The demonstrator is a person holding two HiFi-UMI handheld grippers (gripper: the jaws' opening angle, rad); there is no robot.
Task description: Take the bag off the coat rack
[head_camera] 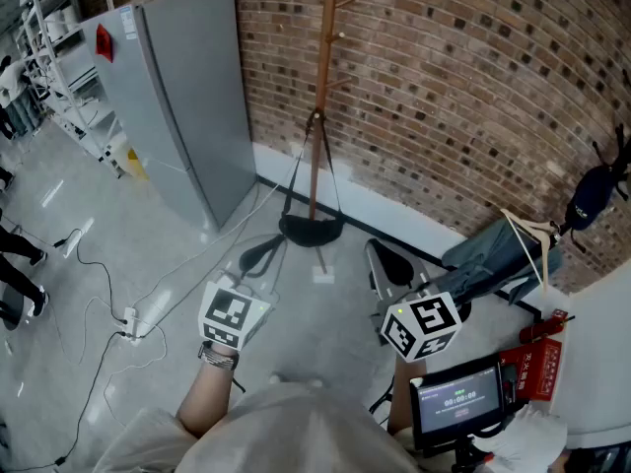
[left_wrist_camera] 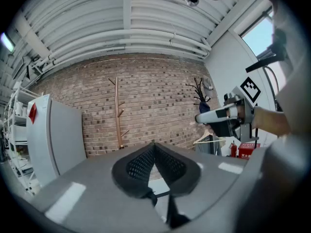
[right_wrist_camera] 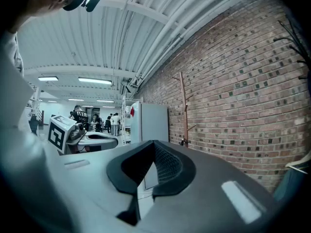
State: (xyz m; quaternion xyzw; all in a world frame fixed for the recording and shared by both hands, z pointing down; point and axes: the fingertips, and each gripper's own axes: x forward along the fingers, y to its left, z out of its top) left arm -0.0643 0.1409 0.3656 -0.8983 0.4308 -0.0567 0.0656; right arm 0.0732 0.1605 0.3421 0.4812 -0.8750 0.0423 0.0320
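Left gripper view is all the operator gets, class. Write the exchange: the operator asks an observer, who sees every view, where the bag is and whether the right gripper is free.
Operator: I see the coat rack but no bag. Where is it?
Observer: The head view shows the black bag hanging low on the rack by long straps.
Operator: Is the right gripper free?
Observer: Yes. In its own view its fingers are shut, with nothing between them.

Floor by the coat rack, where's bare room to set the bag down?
Bare floor lies just in front of the bag, toward you. Cables strew the left; a grey garment and hanger crowd the right.
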